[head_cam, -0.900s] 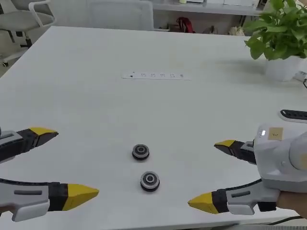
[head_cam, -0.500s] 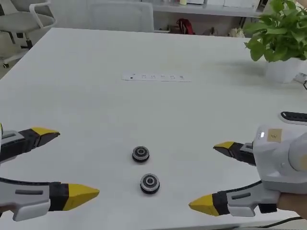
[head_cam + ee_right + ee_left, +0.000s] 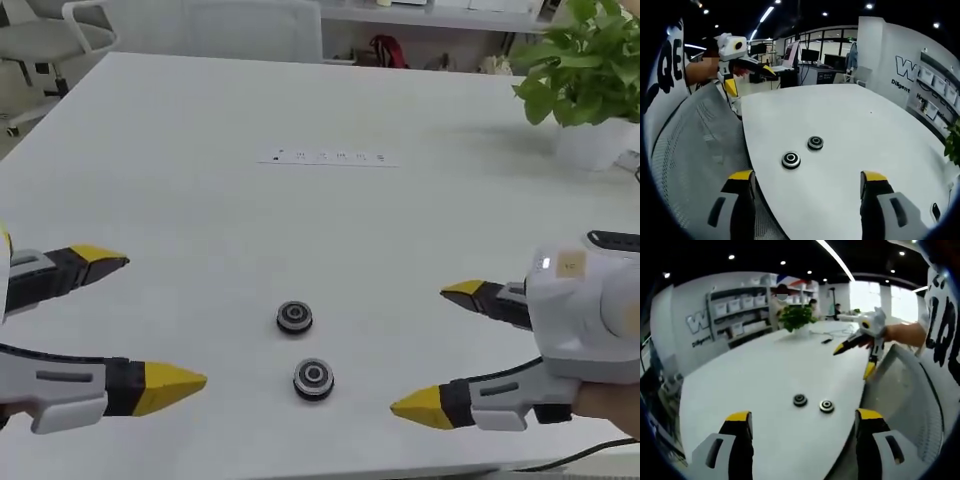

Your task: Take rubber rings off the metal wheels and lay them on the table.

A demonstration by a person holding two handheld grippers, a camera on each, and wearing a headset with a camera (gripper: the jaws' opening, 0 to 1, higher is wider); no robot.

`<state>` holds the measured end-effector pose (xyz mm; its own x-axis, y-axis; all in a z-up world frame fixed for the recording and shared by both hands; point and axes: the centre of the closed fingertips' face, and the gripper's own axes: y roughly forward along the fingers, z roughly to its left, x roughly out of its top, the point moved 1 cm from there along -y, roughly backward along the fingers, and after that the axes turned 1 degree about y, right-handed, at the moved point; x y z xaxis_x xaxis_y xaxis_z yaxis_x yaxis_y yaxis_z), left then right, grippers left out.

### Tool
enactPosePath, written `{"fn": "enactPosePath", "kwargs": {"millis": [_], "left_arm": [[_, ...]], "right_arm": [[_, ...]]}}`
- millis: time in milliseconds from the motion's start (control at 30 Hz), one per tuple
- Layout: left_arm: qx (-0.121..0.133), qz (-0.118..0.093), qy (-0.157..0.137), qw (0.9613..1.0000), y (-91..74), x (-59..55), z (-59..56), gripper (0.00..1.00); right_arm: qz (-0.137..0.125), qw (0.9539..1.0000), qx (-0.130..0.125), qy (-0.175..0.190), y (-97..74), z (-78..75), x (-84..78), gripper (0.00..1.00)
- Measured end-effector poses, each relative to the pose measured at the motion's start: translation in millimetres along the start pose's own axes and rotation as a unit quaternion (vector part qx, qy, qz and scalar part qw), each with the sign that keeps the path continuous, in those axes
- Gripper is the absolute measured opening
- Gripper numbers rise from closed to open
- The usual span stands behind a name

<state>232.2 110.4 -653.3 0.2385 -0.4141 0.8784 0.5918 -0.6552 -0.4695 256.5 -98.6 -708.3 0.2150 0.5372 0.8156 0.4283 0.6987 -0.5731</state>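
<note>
Two little metal wheels are lying flat on the desk (image 3: 200, 150), low and centre in the head view. The upper wheel (image 3: 294, 317) and the lower wheel (image 3: 313, 379) are close together but not touching. Each one is a round disc with a shiny grey hub, a dark hole in the middle and a black rubber ring (image 3: 298, 385) round the rim. Both rings look like they're on, but the wheels are too small to make out any groove or tread.

The desk is a plain, smooth, matte white slab. There's a pale socket strip (image 3: 327, 157) set flat into it in the upper middle, and its markings are too faint to read. A leafy green potted plant (image 3: 585, 60) is cut off at the upper right corner, and a grey office chair (image 3: 60, 30) is cut off at the upper left.

The left claw (image 3: 150, 320) comes in from the left edge with its body out of frame. The right claw (image 3: 430, 350) is at the lower right, with its white housing covering part of the upper jaw. Both have pointed yellow tips, black mid-sections and grey shanks. Both sets of jaws are spread wide apart, with nothing between them, and they aren't touching the wheels, which sit between the two claws.
</note>
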Motion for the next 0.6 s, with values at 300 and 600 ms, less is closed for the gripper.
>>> {"fn": "enactPosePath", "kwargs": {"millis": [300, 600], "left_arm": [[-0.011, -0.003, 0.018, 0.9998, 8.5, 9.6, 0.2, 0.84], [-0.019, -0.002, 0.021, 0.9996, 14.1, 9.1, 4.8, 0.82]], "right_arm": [[-0.008, 0.9998, 0.014, -0.015, 9.7, 1.2, 10.6, 0.81], [-0.017, 0.9993, 0.029, -0.015, 14.3, -1.5, 16.1, 0.80]]}}
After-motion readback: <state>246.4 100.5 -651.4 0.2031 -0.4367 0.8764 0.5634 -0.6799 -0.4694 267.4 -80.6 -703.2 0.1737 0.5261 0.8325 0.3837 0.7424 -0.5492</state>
